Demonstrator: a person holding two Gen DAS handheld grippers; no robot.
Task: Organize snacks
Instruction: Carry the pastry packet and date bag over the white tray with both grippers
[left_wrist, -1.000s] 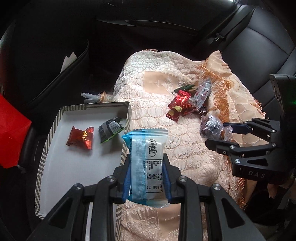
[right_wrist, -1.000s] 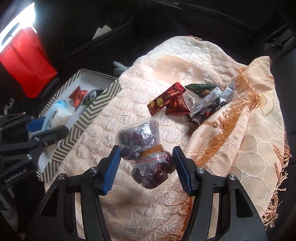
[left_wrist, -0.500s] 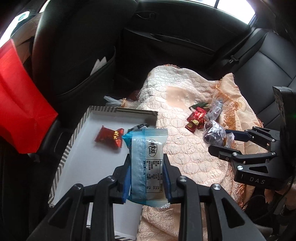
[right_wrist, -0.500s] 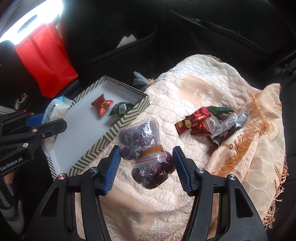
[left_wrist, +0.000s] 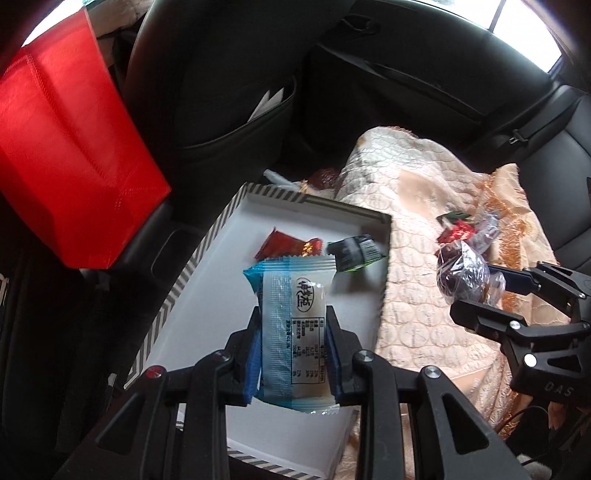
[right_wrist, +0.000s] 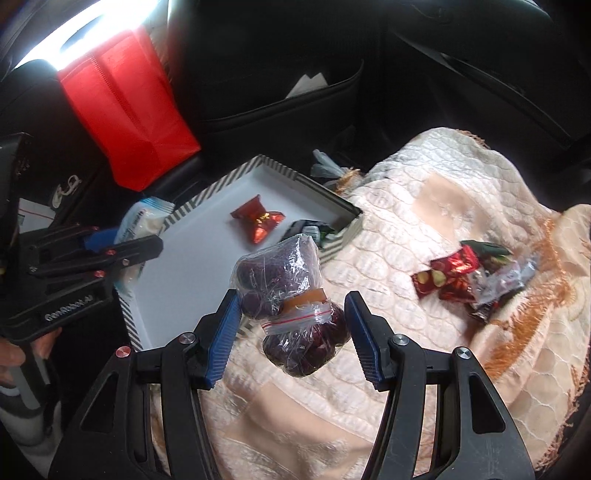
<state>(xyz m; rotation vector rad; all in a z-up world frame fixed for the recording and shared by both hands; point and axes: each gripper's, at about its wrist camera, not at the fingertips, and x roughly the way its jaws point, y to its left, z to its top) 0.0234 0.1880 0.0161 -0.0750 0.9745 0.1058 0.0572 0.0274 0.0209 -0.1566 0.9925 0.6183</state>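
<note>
While the left tool (left_wrist: 291, 354) stays out of contact with the box, its blue ribbed pads are clamped on the flat sides of a glossy blue-and-white snack packet (left_wrist: 293, 328) with crimped ends, held above the near half of the shallow rectangular box (left_wrist: 192, 269). That box has a smooth white floor and a striped cardboard rim, and it sits on the car seat beside a cream quilted blanket (right_wrist: 424, 229) with an orange fringe. Inside the box, toward its far end, lie a shiny red foil candy (right_wrist: 258, 218) twisted at both ends and a crumpled dark wrapper (left_wrist: 352, 253) in the far corner. The right tool (right_wrist: 291, 332) holds a clear crinkled zip bag of round dark fruits (right_wrist: 291, 295), its pads pressing the bag's lower bulge, just off the box's blanket-side edge. Farther from the box, a loose heap of red, green and clear wrappers (right_wrist: 469, 277) rests on the blanket. A stiff red bag (left_wrist: 66, 155) stands beyond the box's other side.
</note>
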